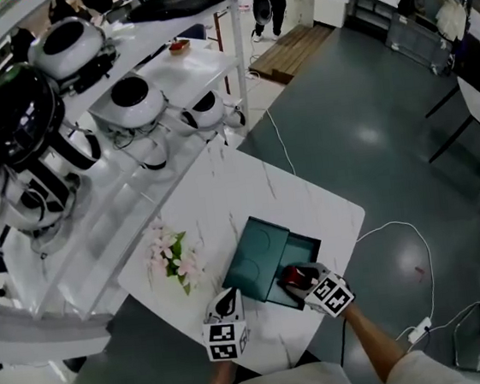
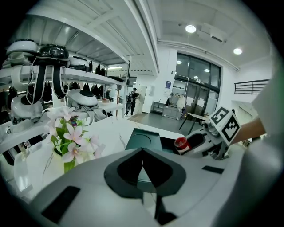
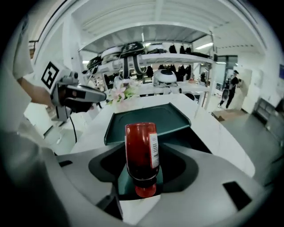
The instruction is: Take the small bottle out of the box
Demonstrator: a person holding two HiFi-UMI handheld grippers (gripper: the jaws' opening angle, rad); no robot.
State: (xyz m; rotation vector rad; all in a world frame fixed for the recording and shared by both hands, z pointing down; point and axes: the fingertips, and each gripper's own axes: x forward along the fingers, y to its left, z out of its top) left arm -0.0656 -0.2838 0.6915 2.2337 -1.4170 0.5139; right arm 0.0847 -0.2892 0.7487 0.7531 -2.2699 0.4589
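The left gripper (image 2: 142, 153) is pointing across the white table (image 2: 111, 128) with its jaws pressing together and nothing sitting between them. Straight ahead of it a teal box (image 2: 144, 138) is lying open, and at the box's right side the right gripper (image 2: 190, 141), with its marker cube (image 2: 226, 124), is reaching in from the right and clasping a small bottle (image 2: 180, 143) with a red cap. To the left of the left gripper pink flowers (image 2: 71, 137) are standing on the table, and beyond them white shelves (image 2: 88, 77) are carrying robot heads.

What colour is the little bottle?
The bottle is red with a white barcode label, best seen in the right gripper view.
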